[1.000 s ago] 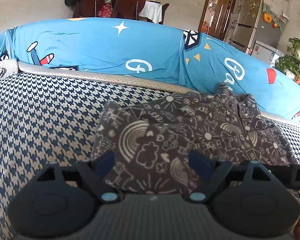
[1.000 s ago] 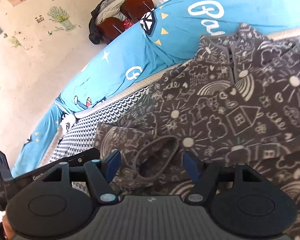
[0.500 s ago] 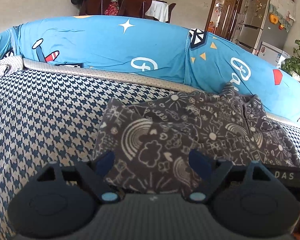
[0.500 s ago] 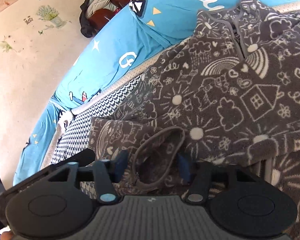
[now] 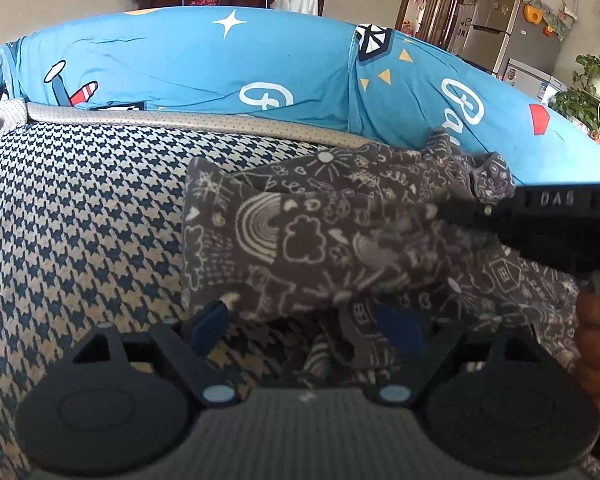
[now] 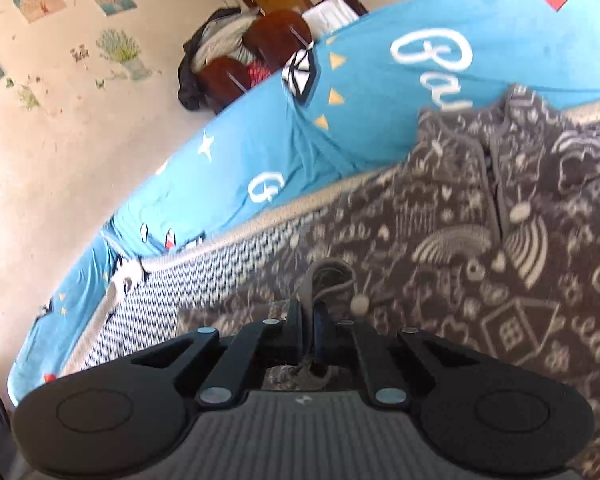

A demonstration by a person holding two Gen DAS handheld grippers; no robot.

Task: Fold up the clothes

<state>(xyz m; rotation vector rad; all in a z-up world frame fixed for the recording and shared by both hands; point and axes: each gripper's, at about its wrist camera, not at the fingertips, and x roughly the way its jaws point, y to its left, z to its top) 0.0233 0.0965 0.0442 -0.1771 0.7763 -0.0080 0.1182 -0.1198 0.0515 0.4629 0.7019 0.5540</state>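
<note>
The grey doodle-print garment [image 6: 480, 280], lying at the sofa's [image 5: 80, 220] back edge, now has its sleeve cuff [image 6: 328, 280] pinched in the just-closed right hand-held gripper [image 6: 309, 320], ready for folding inward, while the left hand-held gripper [image 5: 304, 324] stays wide open, holding nothing.

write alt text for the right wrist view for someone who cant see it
The right gripper is shut on the sleeve cuff of a grey doodle-print fleece top, which lies spread on a houndstooth sofa seat. Blue cartoon-print cushions run behind it, with a beige wall beyond.
</note>
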